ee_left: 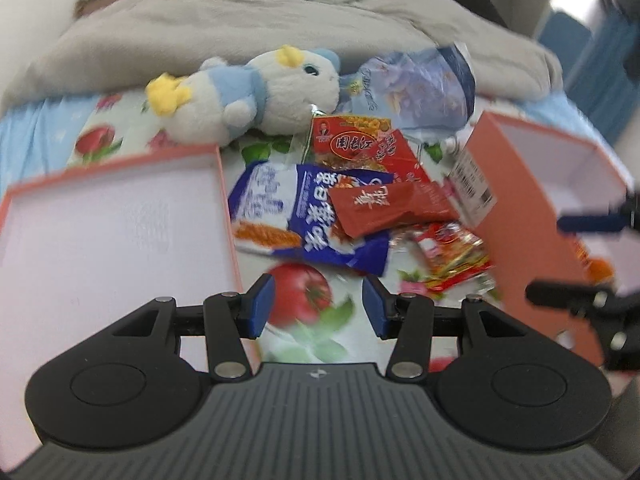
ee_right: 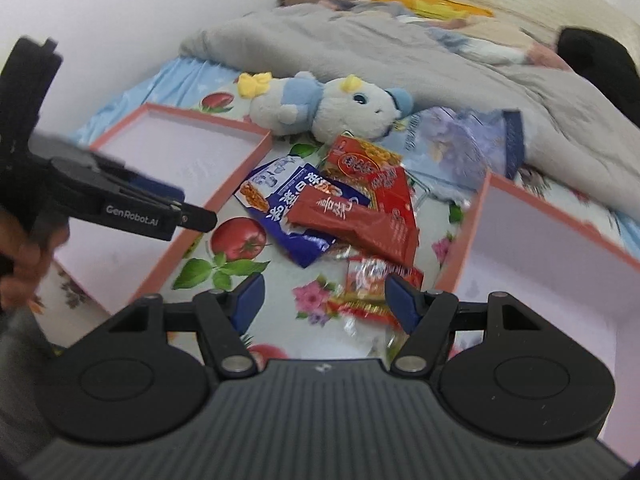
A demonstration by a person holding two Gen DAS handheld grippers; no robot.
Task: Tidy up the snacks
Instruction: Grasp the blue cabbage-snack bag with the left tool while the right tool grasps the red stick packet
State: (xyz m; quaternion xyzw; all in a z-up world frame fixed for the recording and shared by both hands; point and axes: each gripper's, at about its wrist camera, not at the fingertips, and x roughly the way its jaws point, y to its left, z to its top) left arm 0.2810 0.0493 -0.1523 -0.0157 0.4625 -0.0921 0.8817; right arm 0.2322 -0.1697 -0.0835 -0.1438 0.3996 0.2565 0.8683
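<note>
A heap of snack packets lies on the fruit-print sheet: two blue-and-white packets, a long red packet, a red-and-yellow one and a crinkly red one. A shallow pink box lies left of the heap and a second pink box lies to its right. My left gripper hangs open over a printed tomato, just short of the heap. My right gripper is open above the crinkly packet's near edge.
A blue-and-white plush toy lies behind the heap beside a large pale-blue bag. A grey blanket is bunched further back. A hand holds the left gripper.
</note>
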